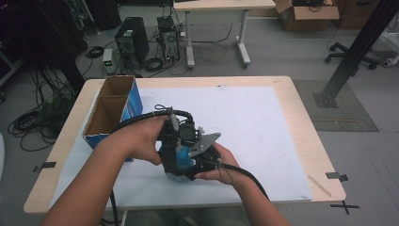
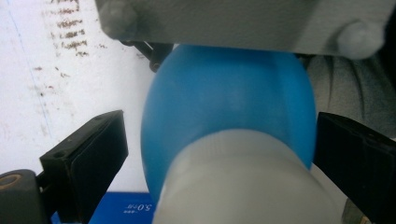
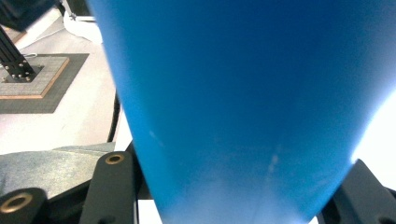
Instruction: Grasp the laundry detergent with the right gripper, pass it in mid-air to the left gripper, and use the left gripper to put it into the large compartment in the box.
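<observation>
- Bottle (image 1: 176,162), blue with a white neck, sits low at centre of the high view, on the white mat (image 1: 263,127).
- Right gripper (image 1: 200,165): jaws clamped on the bottle's blue body.
- Left gripper (image 1: 171,153): jaws wide, flanking the bottle; left pad clear, right pad just beside it.
- Box (image 1: 113,110) stands near, upper left; open mat lies to the right.

A: What sits between the jaws of the right gripper (image 3: 233,205)?
B: A blue object (image 3: 243,93), smooth, narrowing toward the near jaws, which press its sides.
A: And left?
B: Grey floor, a dark mat (image 3: 42,84) with a black post (image 3: 14,60).
</observation>
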`<state>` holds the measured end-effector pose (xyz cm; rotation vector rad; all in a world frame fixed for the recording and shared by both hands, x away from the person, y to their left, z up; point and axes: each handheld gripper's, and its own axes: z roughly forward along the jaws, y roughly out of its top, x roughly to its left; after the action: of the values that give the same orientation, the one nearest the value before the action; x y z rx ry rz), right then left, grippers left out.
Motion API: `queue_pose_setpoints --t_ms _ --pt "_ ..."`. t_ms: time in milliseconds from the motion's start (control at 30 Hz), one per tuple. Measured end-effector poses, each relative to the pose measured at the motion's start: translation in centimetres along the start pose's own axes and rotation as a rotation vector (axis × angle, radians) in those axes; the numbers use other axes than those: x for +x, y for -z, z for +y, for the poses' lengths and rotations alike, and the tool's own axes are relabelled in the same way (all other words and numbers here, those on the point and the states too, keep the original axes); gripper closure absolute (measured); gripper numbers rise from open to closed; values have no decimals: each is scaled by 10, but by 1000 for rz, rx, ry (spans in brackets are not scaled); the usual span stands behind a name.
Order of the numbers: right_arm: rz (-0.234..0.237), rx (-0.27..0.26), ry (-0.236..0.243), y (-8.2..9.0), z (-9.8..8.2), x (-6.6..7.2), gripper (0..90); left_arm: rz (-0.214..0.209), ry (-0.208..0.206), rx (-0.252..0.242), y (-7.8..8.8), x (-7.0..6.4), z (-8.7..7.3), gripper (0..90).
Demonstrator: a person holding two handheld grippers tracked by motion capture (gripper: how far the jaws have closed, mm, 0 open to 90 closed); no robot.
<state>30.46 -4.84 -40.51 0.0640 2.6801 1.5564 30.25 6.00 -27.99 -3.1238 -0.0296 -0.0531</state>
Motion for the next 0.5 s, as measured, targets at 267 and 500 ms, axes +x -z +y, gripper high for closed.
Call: queue_pose_setpoints --t_ms 267,500 --pt "1 -4 8 0 1 0 449 -18 22 4 -1 1 2 103" --pt "2 -2 8 0 1 0 449 -21 21 0 -1 1 1 143"
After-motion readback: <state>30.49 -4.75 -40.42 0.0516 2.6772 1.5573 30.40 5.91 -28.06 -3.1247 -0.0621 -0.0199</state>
